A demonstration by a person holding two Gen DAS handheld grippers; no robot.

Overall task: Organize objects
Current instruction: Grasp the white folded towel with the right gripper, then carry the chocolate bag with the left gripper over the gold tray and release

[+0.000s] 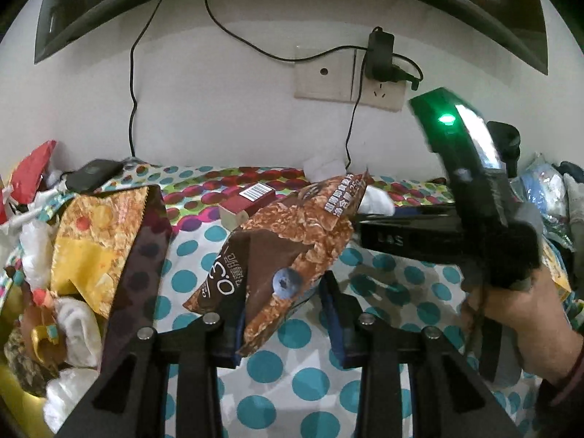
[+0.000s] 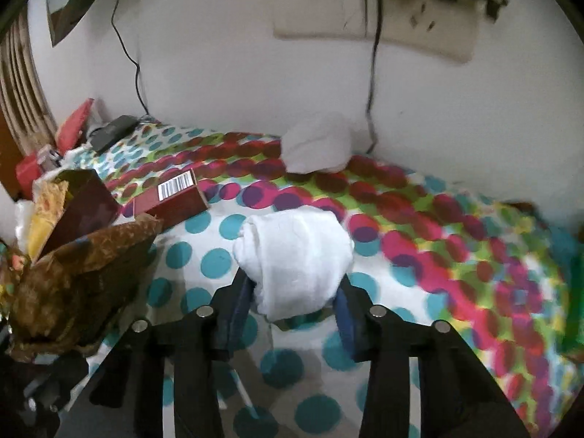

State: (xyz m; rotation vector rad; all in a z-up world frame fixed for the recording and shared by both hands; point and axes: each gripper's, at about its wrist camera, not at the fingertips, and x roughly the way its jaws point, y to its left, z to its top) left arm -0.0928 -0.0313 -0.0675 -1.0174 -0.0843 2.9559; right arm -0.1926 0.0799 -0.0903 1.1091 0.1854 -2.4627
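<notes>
Left tool (image 1: 283, 304) grips the brown snack bag (image 1: 288, 241) between its fingers, lifted over the dotted counter (image 1: 306, 383). Right tool (image 2: 292, 301) pinches a white cloth bundle (image 2: 295, 255), near centre; the red box (image 2: 171, 193) lies far left of it.

- The snack bag (image 1: 288, 252) sits between the left gripper's (image 1: 283, 314) fingers, above the tablecloth (image 1: 383, 292).
- The barcoded box (image 1: 252, 199) lies behind it.
- The rolled cloth (image 2: 295, 255) sits between the right gripper's (image 2: 292, 306) fingers.
</notes>
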